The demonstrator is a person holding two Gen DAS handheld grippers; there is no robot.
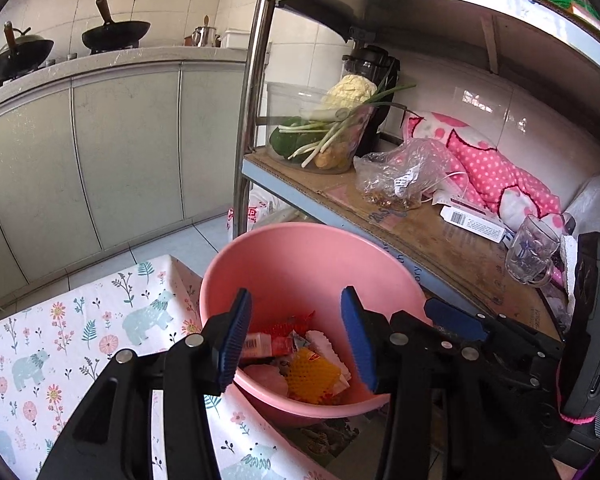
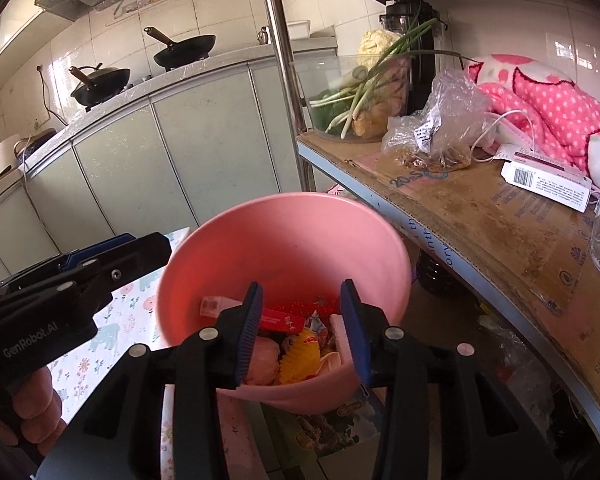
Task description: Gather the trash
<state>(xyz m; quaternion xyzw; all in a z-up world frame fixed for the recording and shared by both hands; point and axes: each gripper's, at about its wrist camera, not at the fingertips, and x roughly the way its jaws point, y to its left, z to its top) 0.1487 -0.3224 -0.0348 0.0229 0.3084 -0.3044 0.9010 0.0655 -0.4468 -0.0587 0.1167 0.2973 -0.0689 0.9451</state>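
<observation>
A pink basin stands at the edge of a floral-cloth surface, beside a metal shelf. Several pieces of trash lie in its bottom: a yellow bumpy wrapper, a red packet, a small white carton and pale pink scraps. My left gripper is open over the basin's near side with nothing between its pads. My right gripper is open over the same trash, also holding nothing. Each gripper shows at the edge of the other's view.
The shelf board, lined with cardboard, carries a clear plastic bag, a white labelled box, a glass mug, a pink dotted cloth and a clear tub of vegetables. Woks sit on the far counter.
</observation>
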